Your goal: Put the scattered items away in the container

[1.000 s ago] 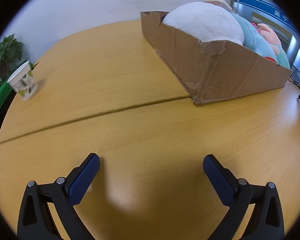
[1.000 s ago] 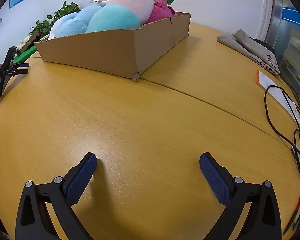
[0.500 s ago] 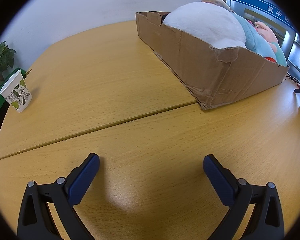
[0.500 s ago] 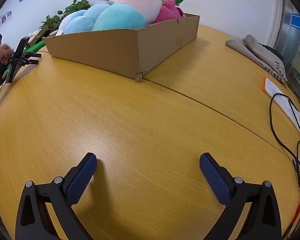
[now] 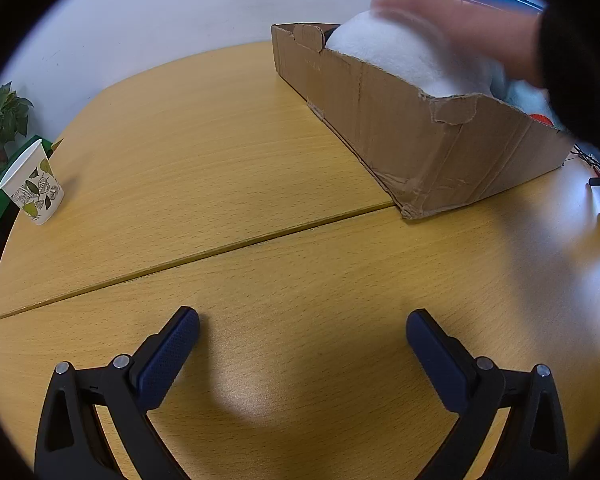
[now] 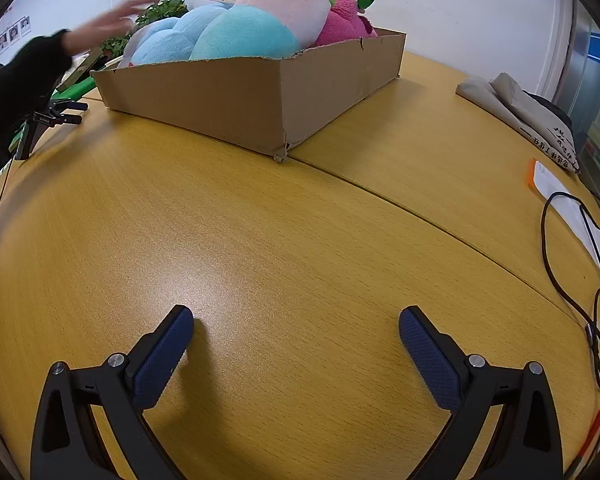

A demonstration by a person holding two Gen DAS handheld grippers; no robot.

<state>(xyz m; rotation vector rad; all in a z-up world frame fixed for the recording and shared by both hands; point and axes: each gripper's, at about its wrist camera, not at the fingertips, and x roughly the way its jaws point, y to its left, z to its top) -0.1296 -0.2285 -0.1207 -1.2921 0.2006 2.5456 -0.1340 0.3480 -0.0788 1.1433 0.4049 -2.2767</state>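
Note:
A shallow cardboard box (image 5: 432, 148) (image 6: 236, 100) sits on the wooden table, heaped with plush toys: a white one (image 5: 392, 52), light blue ones (image 6: 220, 36), a pink-and-green one (image 6: 296, 4) and a magenta one (image 6: 344, 20). My left gripper (image 5: 302, 334) is open and empty, low over bare tabletop short of the box. My right gripper (image 6: 296, 330) is open and empty too, over the table in front of the box's corner. A person's blurred hand (image 5: 452, 24) (image 6: 108, 20) reaches over the toys.
A leaf-patterned paper cup (image 5: 34, 184) stands near the table's left edge by a potted plant (image 5: 0, 120). Folded grey cloth (image 6: 520, 112), a paper slip (image 6: 572, 208) and black cables (image 6: 572, 272) lie on the right. A small black tripod (image 6: 48, 120) stands at the left.
A person's hand and dark sleeve have swung in over the box of toys. Both grippers stay open, and their views have shifted a little relative to the box.

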